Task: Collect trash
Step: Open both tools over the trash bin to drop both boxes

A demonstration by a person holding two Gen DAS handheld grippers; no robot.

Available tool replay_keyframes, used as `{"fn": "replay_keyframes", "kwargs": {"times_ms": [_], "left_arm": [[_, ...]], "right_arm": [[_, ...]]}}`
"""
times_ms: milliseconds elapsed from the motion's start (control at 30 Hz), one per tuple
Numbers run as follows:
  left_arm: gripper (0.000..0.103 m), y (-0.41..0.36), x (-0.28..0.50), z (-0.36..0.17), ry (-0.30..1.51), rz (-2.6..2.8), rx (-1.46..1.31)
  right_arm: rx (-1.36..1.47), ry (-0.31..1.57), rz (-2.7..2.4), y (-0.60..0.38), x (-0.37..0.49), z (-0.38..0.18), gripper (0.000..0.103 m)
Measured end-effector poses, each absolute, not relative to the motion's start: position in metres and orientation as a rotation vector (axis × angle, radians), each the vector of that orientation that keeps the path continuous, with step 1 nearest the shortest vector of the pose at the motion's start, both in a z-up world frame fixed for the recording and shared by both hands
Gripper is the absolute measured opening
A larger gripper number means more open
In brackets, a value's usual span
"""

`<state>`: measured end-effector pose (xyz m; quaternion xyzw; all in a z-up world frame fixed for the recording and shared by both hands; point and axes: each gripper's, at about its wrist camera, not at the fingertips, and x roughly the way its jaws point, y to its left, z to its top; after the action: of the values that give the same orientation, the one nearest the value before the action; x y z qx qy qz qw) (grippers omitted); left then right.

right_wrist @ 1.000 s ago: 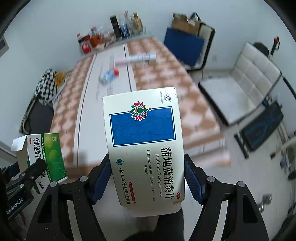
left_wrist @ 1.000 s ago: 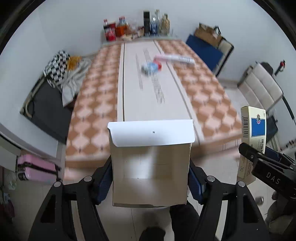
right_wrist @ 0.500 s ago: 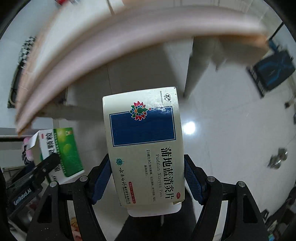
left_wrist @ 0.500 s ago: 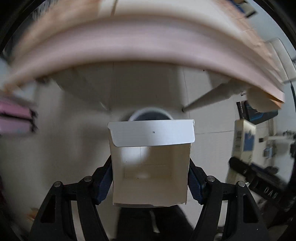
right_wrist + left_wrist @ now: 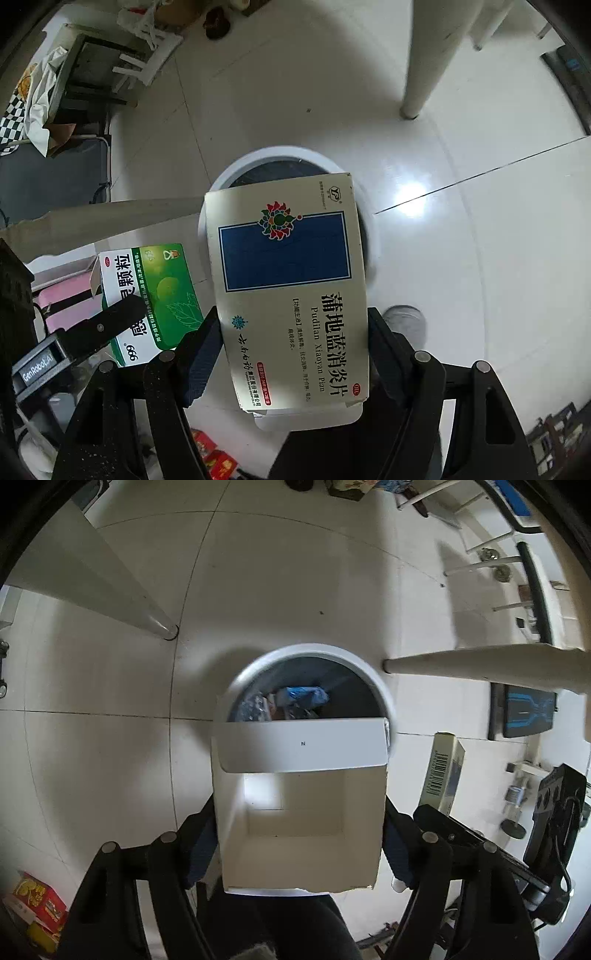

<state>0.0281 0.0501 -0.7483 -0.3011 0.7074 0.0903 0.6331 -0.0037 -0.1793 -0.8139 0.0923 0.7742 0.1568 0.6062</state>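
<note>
My left gripper (image 5: 301, 834) points down over a round white trash bin (image 5: 314, 648) that holds several wrappers. Between its pads sits an open white carton (image 5: 295, 746), flap up, its green printed side (image 5: 155, 288) showing in the right wrist view. The left jaws are opening, with the pads still against the carton's sides. My right gripper (image 5: 295, 354) is shut on a cream medicine box with a blue panel (image 5: 288, 280). That box hangs above the same bin's rim (image 5: 273, 153), and its barcode side (image 5: 443, 771) shows in the left wrist view.
White table legs (image 5: 147, 616) (image 5: 480, 664) stand on the tiled floor on either side of the bin. Red snack boxes (image 5: 37, 901) lie on the floor at the near left. A person's grey shoe (image 5: 402, 317) is beside the bin. A folding cot with clothes (image 5: 44, 170) stands at the far left.
Both grippers have dropped from above the table to just over the floor bin and now tilt steeply down. Each still carries its box. The left jaws stand slightly wider.
</note>
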Motion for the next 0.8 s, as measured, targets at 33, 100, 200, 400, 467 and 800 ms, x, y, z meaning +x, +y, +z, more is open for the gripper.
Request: {"fn": "replay_keyframes", "kwargs": {"times_ms": [33,100,200,400,467,800], "left_arm": [[0.079,0.051,0.029,-0.753,1.617,0.210,-0.692],[0.097,0.056,0.025,-0.758,1.618,0.210,-0.694],[0.101,0.060,0.019,-0.755,1.622,0.240,-0.665],[0.101,0.066,0.006,-0.736,1.608,0.297,-0.617],[0.101,0.064,0.003,-0.728,1.592,0.314,-0.594],[0.101,0.043,-0.013,-0.668,1.539,0.372,-0.448]], "right_arm": [[0.219,1.799,0.369,-0.179,-0.001,-0.824,0.078],[0.226,1.807,0.390,-0.174,0.003,-0.843,0.094],[0.215,1.798,0.389,-0.175,0.006,-0.857,0.103],[0.101,1.772,0.357,-0.170,0.009,-0.845,0.103],[0.037,1.756,0.355,-0.167,0.005,-0.834,0.103],[-0.149,1.663,0.319,-0.166,-0.010,-0.752,0.103]]}}
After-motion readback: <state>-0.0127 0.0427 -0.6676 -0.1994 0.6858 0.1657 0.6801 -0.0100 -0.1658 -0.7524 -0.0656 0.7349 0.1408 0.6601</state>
